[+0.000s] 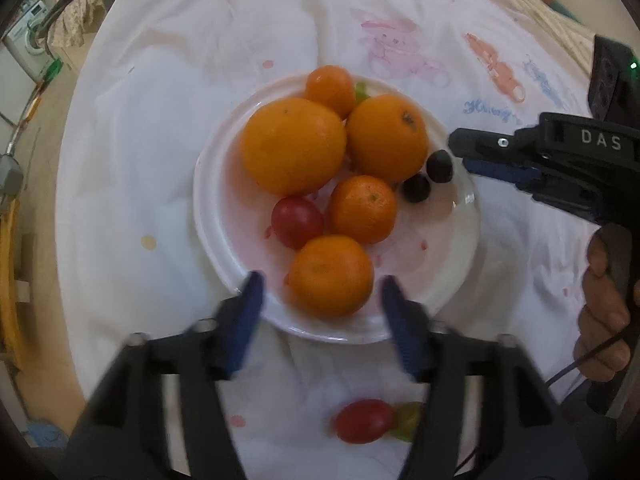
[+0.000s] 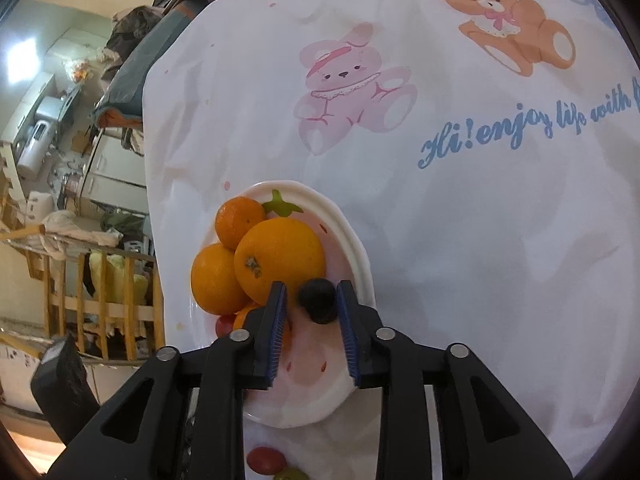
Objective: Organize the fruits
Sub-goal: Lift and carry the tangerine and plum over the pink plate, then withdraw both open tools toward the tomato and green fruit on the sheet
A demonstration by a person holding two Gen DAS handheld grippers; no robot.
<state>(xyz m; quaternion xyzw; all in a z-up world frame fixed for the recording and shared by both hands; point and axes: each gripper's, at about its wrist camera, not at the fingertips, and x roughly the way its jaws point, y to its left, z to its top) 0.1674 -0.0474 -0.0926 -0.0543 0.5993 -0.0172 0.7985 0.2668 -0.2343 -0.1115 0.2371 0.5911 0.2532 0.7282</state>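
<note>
A white plate (image 1: 224,236) holds several oranges (image 1: 294,146), a red cherry tomato (image 1: 297,222) and two dark grapes (image 1: 439,166). My left gripper (image 1: 320,292) is open, its fingers on either side of the nearest small orange (image 1: 331,275) without touching it. My right gripper (image 2: 312,300) is open over the plate's (image 2: 360,248) edge, with the dark grapes (image 2: 318,300) between its fingertips; it shows at the right of the left wrist view (image 1: 460,152). A red tomato (image 1: 364,420) and a green grape (image 1: 408,420) lie on the cloth below the plate.
The plate sits on a white tablecloth (image 2: 460,240) printed with bears and blue writing. The table edge runs along the left (image 1: 72,184). Beyond it are wooden furniture (image 2: 104,292) and household clutter.
</note>
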